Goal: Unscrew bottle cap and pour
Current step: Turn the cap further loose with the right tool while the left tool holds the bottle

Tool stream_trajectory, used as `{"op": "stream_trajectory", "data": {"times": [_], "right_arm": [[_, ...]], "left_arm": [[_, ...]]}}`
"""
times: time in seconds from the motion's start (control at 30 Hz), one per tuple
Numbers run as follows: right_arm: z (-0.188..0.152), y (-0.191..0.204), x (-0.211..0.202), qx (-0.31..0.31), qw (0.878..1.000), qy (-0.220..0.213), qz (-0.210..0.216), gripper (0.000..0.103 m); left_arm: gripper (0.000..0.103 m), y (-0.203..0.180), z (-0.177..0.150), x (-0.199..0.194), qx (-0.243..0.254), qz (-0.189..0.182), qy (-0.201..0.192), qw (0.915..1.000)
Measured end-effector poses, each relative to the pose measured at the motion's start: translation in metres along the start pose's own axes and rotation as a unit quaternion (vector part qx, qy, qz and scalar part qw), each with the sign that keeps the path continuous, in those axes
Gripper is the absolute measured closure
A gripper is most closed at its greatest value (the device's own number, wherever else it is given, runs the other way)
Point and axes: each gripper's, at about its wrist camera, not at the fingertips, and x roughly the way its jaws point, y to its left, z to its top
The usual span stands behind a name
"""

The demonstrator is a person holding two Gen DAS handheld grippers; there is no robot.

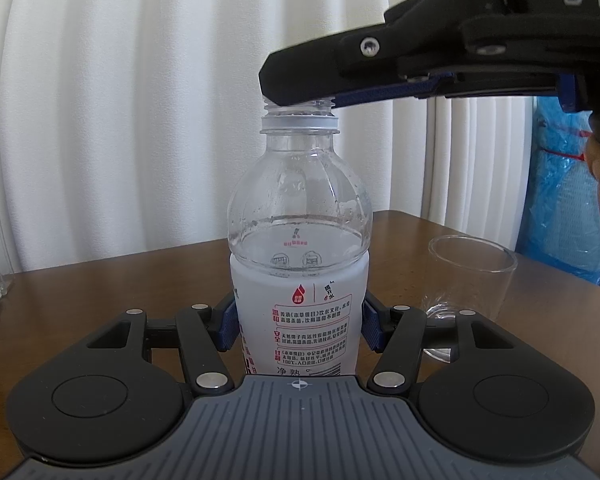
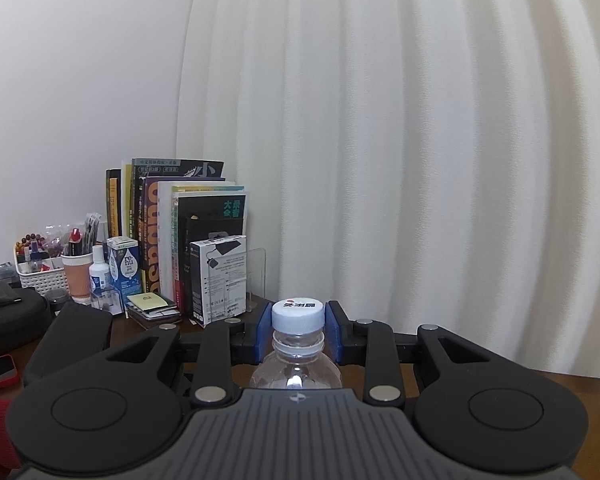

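Observation:
A clear water bottle [image 1: 300,240] with a white label stands upright on the brown table [image 1: 100,292], partly filled. My left gripper [image 1: 299,326] is shut on the bottle's labelled body. My right gripper [image 2: 298,332] is shut on the white cap [image 2: 298,315] at the bottle's top; in the left wrist view it [image 1: 300,96] covers the cap, and the neck threads show just below it. An empty clear glass [image 1: 470,280] stands on the table to the right of the bottle.
White curtain behind the table. At the back left stand books [image 2: 180,232], a white box [image 2: 220,280], a bottle and carton, a cup and a basket of small items. A blue plastic bag [image 1: 560,200] lies beyond the table's right edge.

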Motion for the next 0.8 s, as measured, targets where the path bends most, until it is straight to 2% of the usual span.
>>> {"op": "stream_trajectory", "data": {"times": [0.43,0.8], "right_arm": [[0.0011,-0.0016,0.0009,0.002,1.0,-0.003,0.0,0.071],[0.0034,0.0023,0.003,-0.009,1.0,0.013,-0.002,0.071]], "left_arm": [[0.045,0.0044,0.0005,0.0009,0.0,-0.001,0.001,1.0],[0.045,0.0008,0.0018,0.0007,0.0,-0.002,0.0,1.0]]}}
